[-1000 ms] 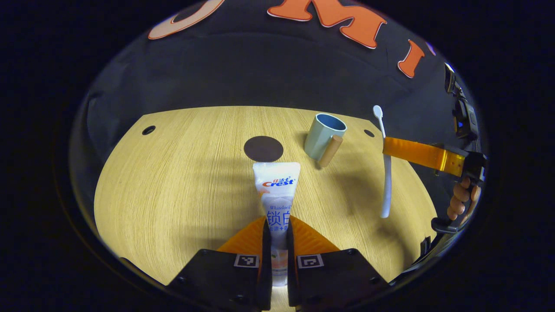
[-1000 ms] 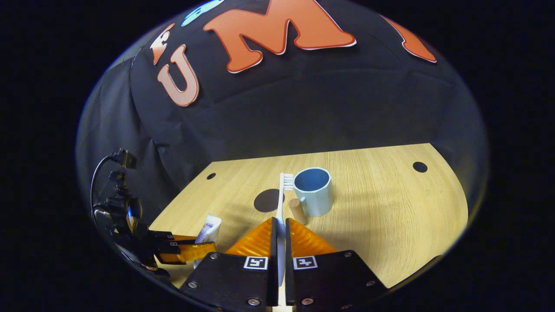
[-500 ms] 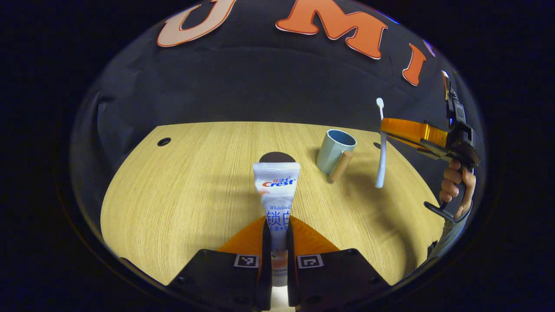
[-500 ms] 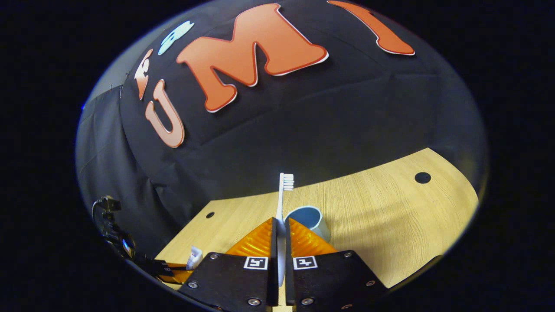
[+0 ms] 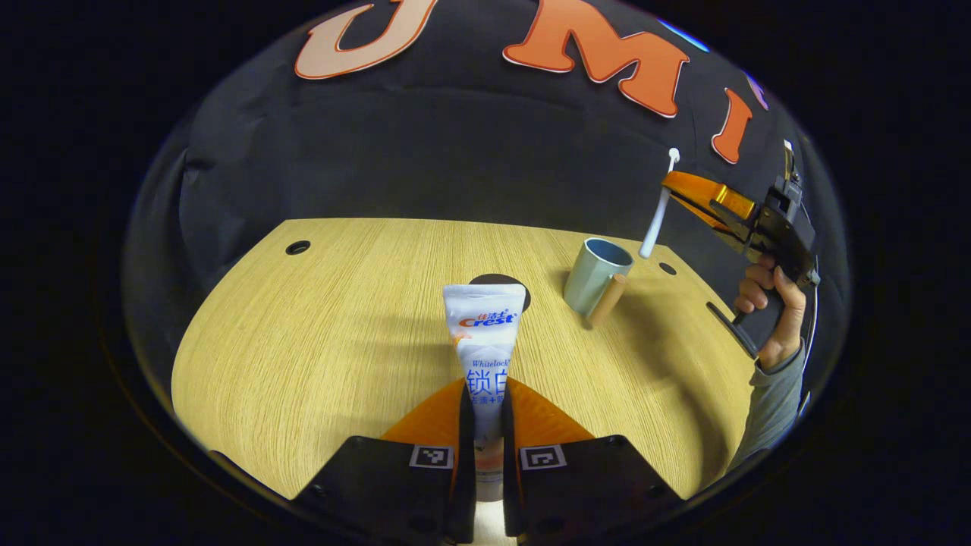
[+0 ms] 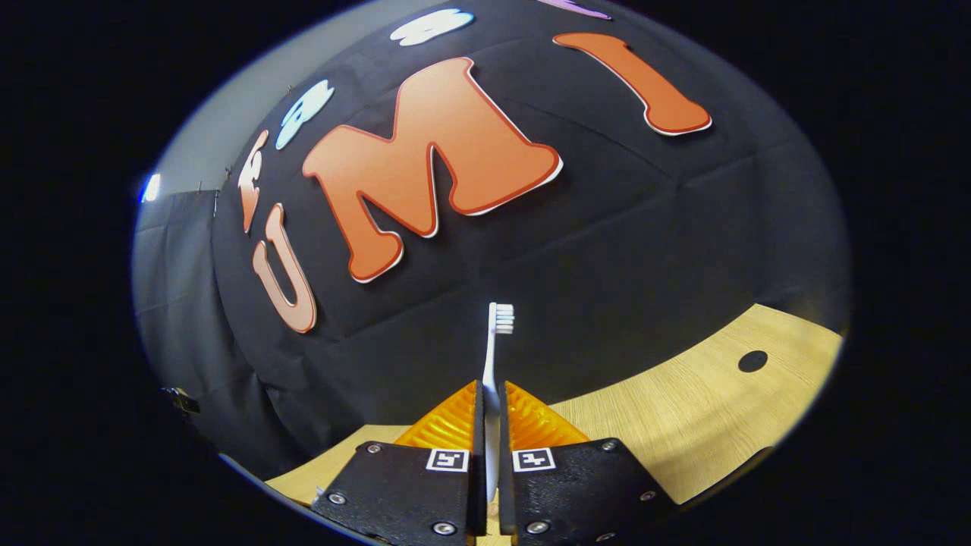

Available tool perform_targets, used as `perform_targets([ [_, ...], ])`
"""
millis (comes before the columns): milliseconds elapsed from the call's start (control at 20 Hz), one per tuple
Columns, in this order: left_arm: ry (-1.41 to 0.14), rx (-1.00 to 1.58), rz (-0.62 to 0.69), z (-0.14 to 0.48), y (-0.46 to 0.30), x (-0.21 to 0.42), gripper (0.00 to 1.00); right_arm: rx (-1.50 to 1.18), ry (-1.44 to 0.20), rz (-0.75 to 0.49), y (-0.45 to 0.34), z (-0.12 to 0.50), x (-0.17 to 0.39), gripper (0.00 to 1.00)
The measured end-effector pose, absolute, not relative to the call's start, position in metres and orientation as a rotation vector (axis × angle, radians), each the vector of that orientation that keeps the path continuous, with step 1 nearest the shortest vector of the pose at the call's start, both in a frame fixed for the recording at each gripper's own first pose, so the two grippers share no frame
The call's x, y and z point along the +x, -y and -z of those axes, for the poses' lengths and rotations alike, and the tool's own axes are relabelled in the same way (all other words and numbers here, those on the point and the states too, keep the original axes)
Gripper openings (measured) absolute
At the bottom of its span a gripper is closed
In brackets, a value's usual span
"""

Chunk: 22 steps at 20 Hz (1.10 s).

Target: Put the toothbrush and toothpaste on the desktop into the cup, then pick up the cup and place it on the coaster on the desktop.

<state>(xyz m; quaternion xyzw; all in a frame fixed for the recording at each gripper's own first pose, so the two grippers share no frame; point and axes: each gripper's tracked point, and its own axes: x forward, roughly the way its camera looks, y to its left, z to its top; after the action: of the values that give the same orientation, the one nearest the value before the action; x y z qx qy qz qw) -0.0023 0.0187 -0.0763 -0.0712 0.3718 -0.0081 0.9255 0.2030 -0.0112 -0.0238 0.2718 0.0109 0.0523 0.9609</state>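
My left gripper [image 5: 485,394] is shut on a white toothpaste tube [image 5: 484,334], held above the wooden desktop [image 5: 318,318]. Behind the tube's top lies a dark round coaster [image 5: 522,287], partly hidden. A pale blue cup [image 5: 598,274] with a wooden handle stands to the right of it. In the left gripper view my right gripper [image 5: 675,188] holds a white toothbrush [image 5: 657,212] nearly upright, its lower end just above the cup's rim. In the right gripper view my right gripper [image 6: 491,394] is shut on the toothbrush [image 6: 494,341], bristles up against the wall.
A hand and grey sleeve [image 5: 770,334] hold the right gripper at the desk's right edge. Round cable holes [image 5: 297,247] sit near the back corners of the desktop [image 6: 683,417]. Black cloth wall stands behind.
The right gripper has risen and tilted up, carrying the toothbrush from beside the cup to above its rim. The cup dropped out of its own view. The left gripper kept the toothpaste almost still.
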Motion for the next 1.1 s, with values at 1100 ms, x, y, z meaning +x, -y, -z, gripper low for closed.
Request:
perform_targets([
  [1100,-0.287,-0.165,0.081,-0.075,-0.007,0.033,0.18,0.296,0.013,-0.037,0.013,0.092,0.222,0.07],
])
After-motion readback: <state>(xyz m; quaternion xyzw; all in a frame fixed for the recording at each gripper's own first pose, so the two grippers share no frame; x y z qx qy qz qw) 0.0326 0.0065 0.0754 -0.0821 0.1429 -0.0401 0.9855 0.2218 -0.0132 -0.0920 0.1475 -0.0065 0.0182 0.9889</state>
